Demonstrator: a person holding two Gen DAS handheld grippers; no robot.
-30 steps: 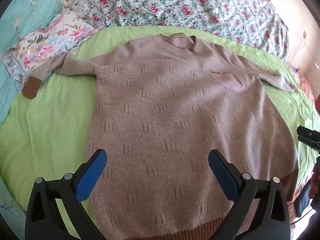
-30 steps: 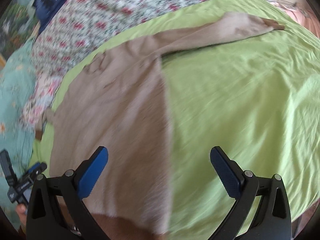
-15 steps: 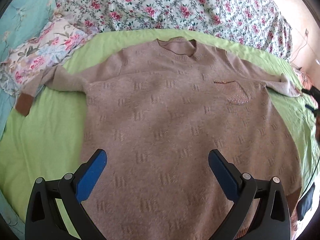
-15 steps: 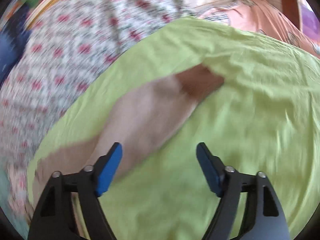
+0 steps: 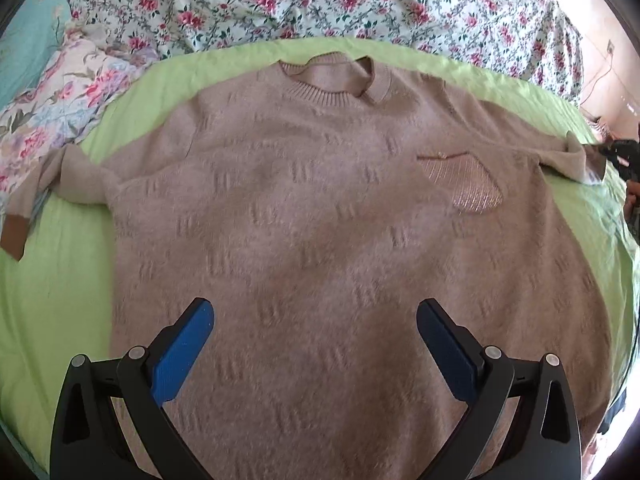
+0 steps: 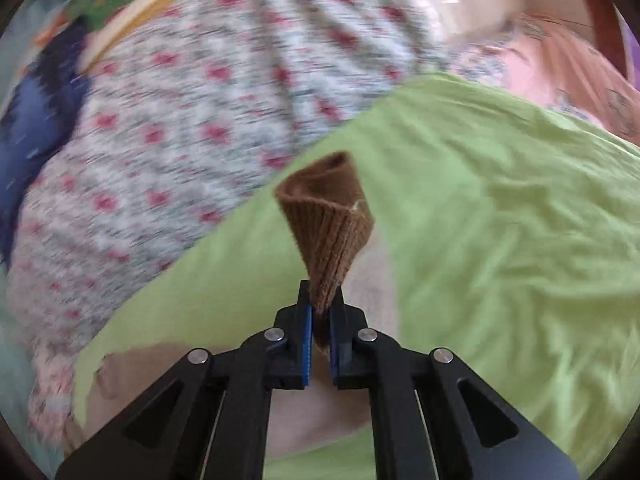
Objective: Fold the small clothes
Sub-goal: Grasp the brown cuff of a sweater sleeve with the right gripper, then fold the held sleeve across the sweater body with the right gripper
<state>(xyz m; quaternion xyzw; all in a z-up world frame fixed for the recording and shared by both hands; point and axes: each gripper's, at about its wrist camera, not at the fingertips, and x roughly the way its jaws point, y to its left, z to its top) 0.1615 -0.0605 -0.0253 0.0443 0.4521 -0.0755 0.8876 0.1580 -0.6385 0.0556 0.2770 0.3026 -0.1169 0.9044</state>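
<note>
A tan knit sweater [image 5: 320,216] lies flat, front up, on a lime green sheet [image 5: 52,280], neck away from me, with a small shiny chest pocket [image 5: 464,184]. Its left sleeve ends in a brown cuff [image 5: 14,232] at the left edge. My left gripper [image 5: 314,336] is open and empty above the sweater's lower body. My right gripper [image 6: 320,308] is shut on the brown cuff [image 6: 328,224] of the other sleeve and holds it lifted off the sheet [image 6: 500,240]. It also shows in the left wrist view [image 5: 618,152] at the far right, at the sleeve's end.
A floral quilt [image 5: 320,4] lies bunched behind the sweater. A floral pillow [image 5: 60,92] and teal bedding sit at the back left. Pink fabric [image 6: 568,68] lies beyond the sheet's right side.
My right gripper has closed on the right sleeve's cuff and lifted it. My left gripper has moved forward over the sweater's body and stays open.
</note>
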